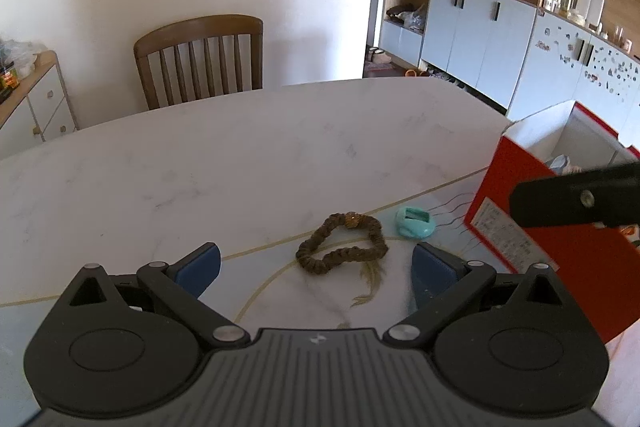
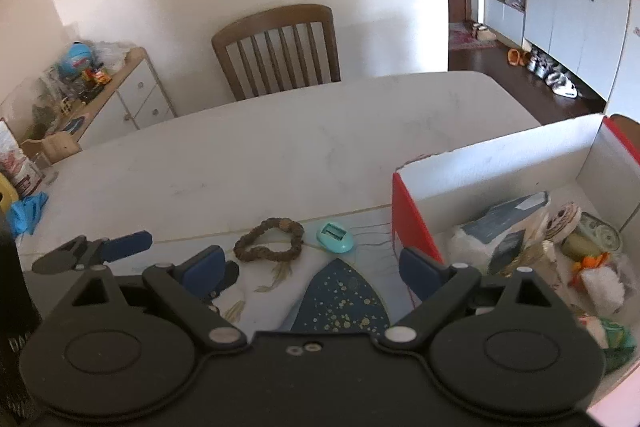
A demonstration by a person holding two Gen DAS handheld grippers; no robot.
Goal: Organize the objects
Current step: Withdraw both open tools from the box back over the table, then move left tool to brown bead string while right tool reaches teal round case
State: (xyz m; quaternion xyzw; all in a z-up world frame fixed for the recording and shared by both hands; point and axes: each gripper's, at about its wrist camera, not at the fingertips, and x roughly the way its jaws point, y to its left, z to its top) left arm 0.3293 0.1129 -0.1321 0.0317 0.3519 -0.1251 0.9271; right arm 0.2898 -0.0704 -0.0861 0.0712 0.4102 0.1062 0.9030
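Observation:
A brown braided hair tie (image 1: 342, 243) with a bead lies on the marble table (image 1: 240, 155), just ahead of my left gripper (image 1: 316, 271), which is open with nothing between its blue pads. To the tie's right is a small teal oval object (image 1: 415, 223). A red box (image 1: 500, 179) with white inside stands at the right. My right gripper (image 2: 312, 269) is open and empty, hanging near the box's left corner (image 2: 408, 223). From this side the hair tie (image 2: 268, 241) and the teal object (image 2: 335, 237) lie in front of it. A finger (image 2: 128, 243) of the left gripper shows at the left.
The box holds several items, among them a blue-white packet (image 2: 504, 223) and a tin (image 2: 600, 231). A wooden chair (image 2: 280, 47) stands behind the table. A patterned placemat (image 2: 340, 303) covers the near edge. A blue glove (image 2: 28, 211) lies far left. Cabinets line the right wall.

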